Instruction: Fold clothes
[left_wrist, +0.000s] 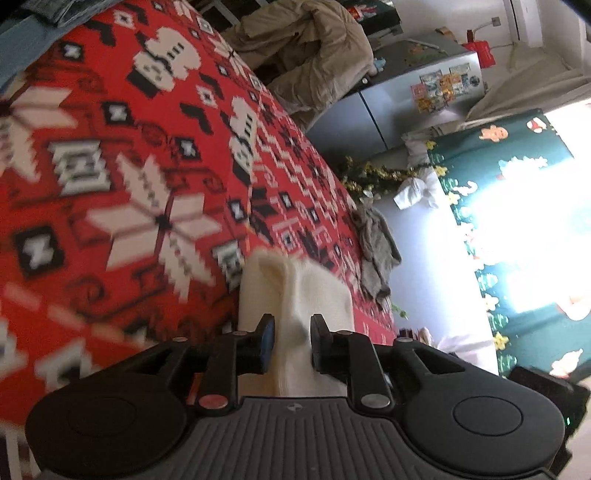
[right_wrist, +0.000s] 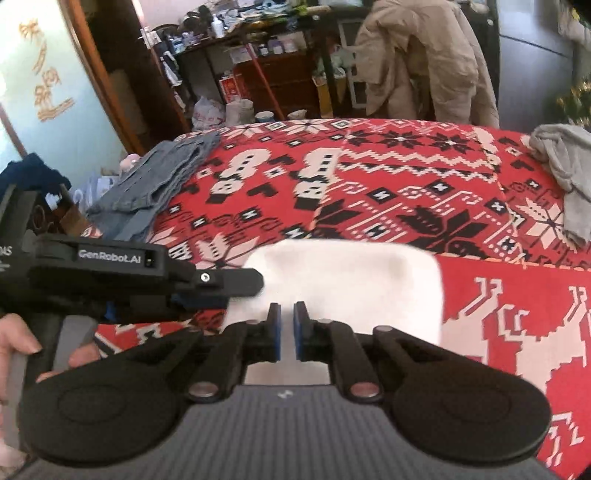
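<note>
A folded cream-white garment (right_wrist: 351, 280) lies on the red patterned blanket (right_wrist: 406, 192). My right gripper (right_wrist: 287, 314) hovers over its near edge, its blue pads a narrow slit apart, with only the cloth below showing through the gap. My left gripper (right_wrist: 256, 284) reaches in from the left to the garment's left edge, held by a person's hand (right_wrist: 14, 343). In the left wrist view the left gripper (left_wrist: 291, 332) stands slightly open, and the white garment (left_wrist: 295, 288) runs up through the gap without being visibly pinched.
A crumpled grey garment (right_wrist: 565, 173) lies at the blanket's right side, also seen at the blanket's edge as the grey garment (left_wrist: 376, 251). Folded jeans (right_wrist: 155, 184) rest at the far left. A beige coat (right_wrist: 424, 55) hangs behind, beside cluttered shelves.
</note>
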